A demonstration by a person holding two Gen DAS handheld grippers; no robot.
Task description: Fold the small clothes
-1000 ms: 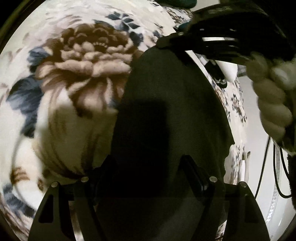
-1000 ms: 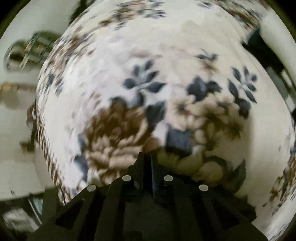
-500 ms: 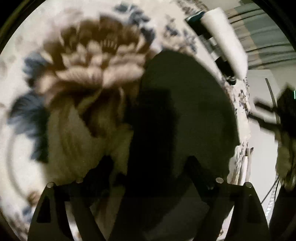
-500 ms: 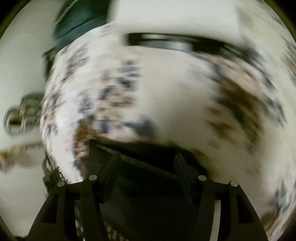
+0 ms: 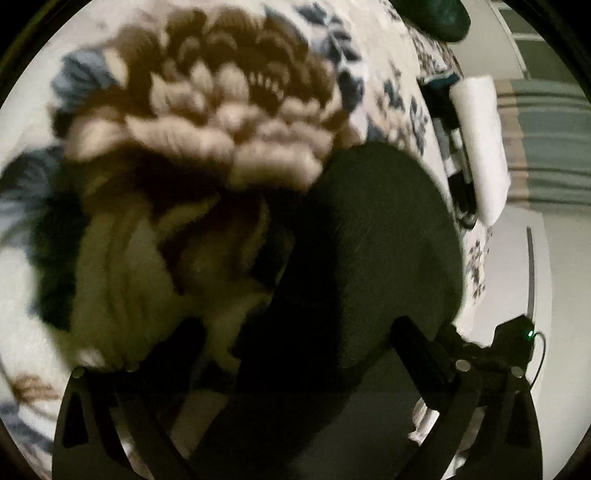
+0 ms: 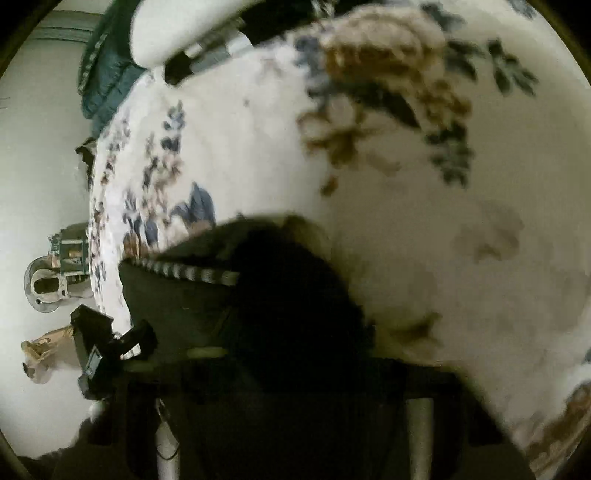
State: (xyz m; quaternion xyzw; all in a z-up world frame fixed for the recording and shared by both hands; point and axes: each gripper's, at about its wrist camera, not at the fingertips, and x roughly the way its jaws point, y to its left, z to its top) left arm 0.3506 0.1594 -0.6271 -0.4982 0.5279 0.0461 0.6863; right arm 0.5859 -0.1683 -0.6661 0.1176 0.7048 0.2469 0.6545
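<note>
A small dark garment (image 5: 373,254) lies on a floral blanket (image 5: 207,122), right of a big brown flower. My left gripper (image 5: 295,332) is open, its fingers (image 5: 417,347) spread above the garment's near edge, holding nothing. In the right wrist view the same dark garment (image 6: 229,295) shows a striped band along one edge. My right gripper (image 6: 295,373) sits low over it, blurred and dark; its fingers seem spread wide, and whether they hold cloth I cannot tell. The other gripper's body (image 6: 107,343) shows at left.
A white roll or pillow (image 5: 480,147) and a dark green cloth (image 5: 432,14) lie at the blanket's far edge. The blanket's edge drops to a pale floor (image 5: 517,266) on the right. In the right wrist view, floor clutter (image 6: 55,269) sits left.
The right gripper opened from shut, swung away from the far side and came down at the garment's banded edge. The left gripper stayed open and drifted slightly back along the garment.
</note>
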